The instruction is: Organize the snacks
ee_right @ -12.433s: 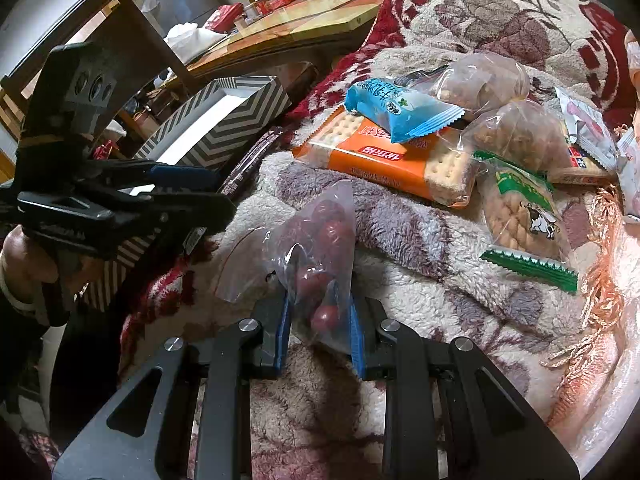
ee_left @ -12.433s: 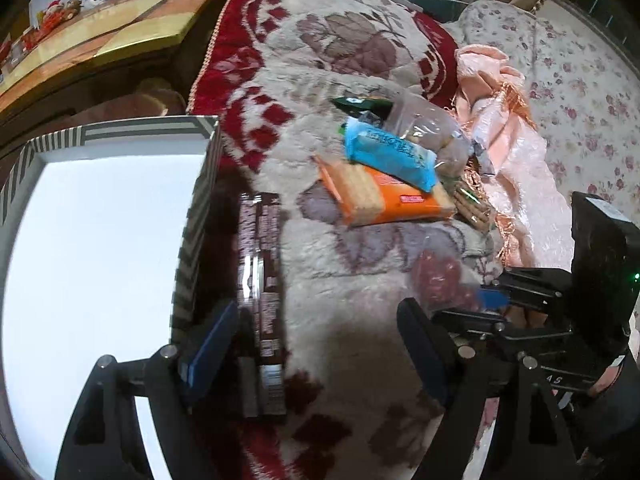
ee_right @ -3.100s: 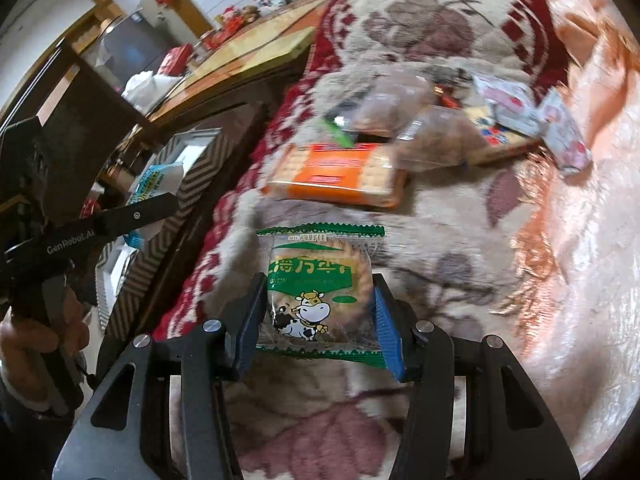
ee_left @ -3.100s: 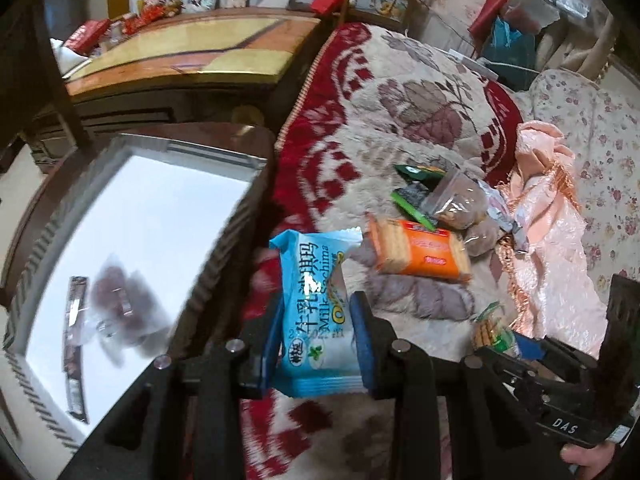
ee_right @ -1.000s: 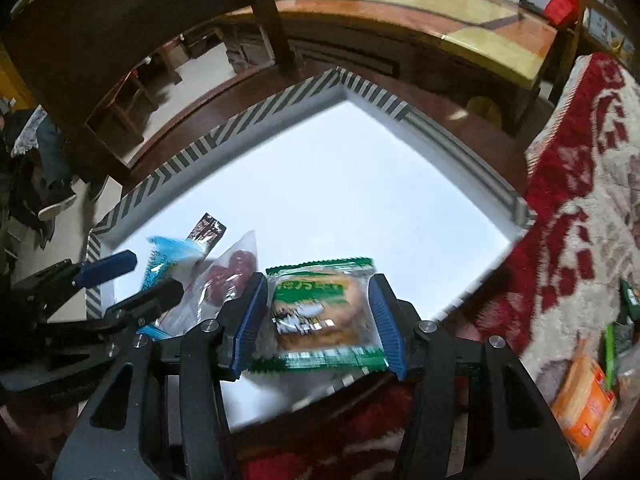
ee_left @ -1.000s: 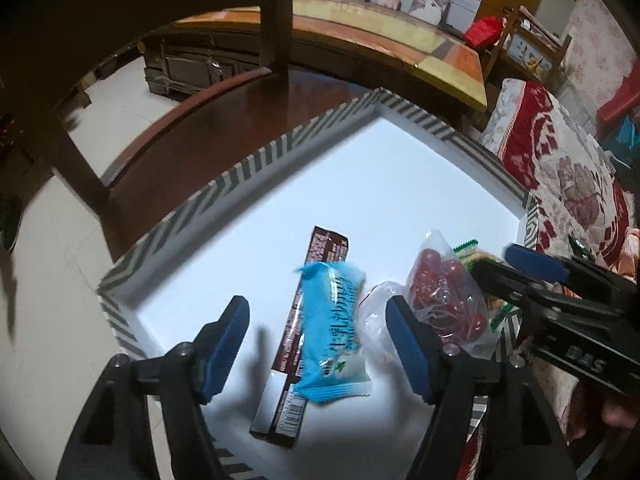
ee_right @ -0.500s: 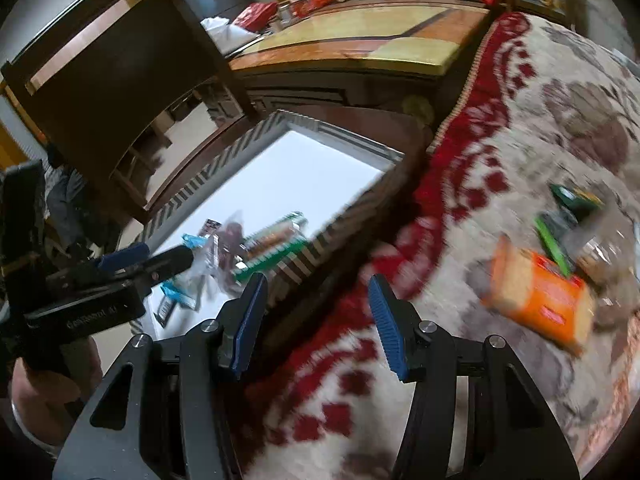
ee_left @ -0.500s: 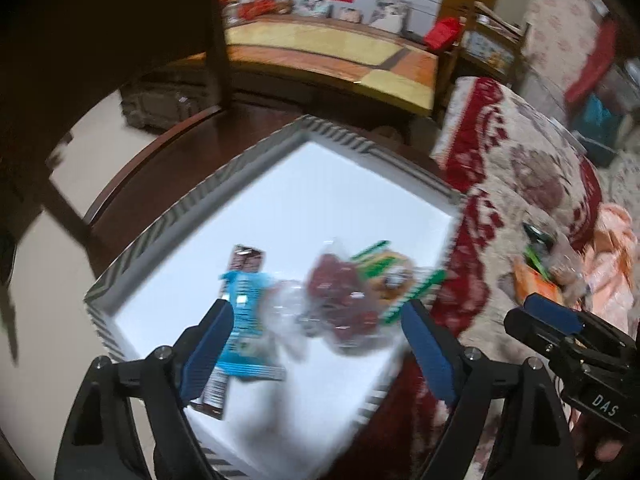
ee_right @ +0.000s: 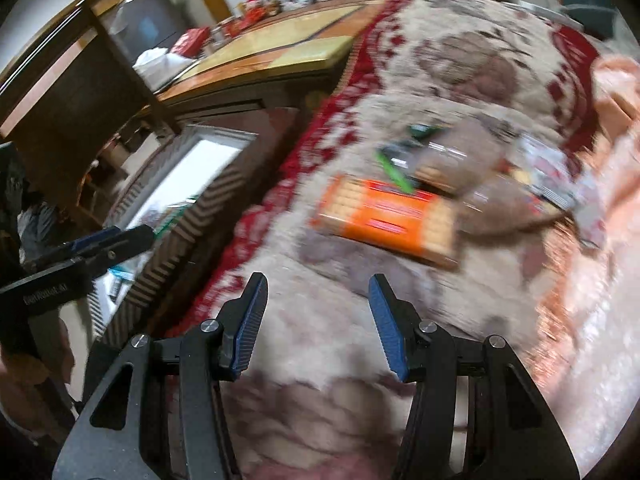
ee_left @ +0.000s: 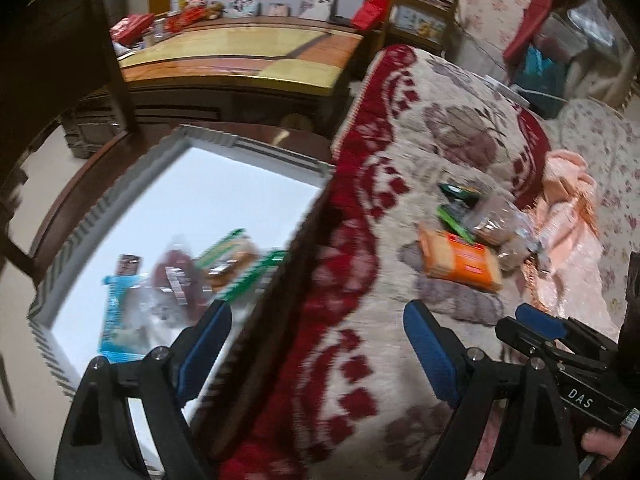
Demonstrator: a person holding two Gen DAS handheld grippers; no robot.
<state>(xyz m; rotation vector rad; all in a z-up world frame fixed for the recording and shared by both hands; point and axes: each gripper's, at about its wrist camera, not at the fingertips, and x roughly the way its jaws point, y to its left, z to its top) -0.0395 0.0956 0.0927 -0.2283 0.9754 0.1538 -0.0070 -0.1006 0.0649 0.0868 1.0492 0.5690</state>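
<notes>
Nearest, the left claw (ee_left: 316, 344) hangs wide apart and empty, one pad over the tray's (ee_left: 256, 148) near corner, the other over the blanket (ee_left: 360, 340). Likewise the right claw (ee_right: 316, 320) is spread wide with nothing between its pads, above the blanket in front of the snacks. Beyond the left pad, the white tray with a striped rim holds a blue packet (ee_left: 120, 316), its long axis running away from the camera, a bag of red fruit (ee_left: 176, 280) beside it, a green-edged biscuit pack (ee_left: 236, 264) lying slantwise toward the blanket, and a dark bar (ee_left: 128, 264) mostly hidden behind the blue packet; all are smeared by blur, so print cannot be read. Further right, on the blanket, the orange cracker pack (ee_right: 388, 216) lies with its long axis across the view, tilted down to the right. Behind it, touching, sit clear bags (ee_right: 460, 160) of brownish snacks and a green wrapper (ee_right: 420, 130), too blurred to sort. At the far side lies a pink cloth (ee_left: 568, 216).
</notes>
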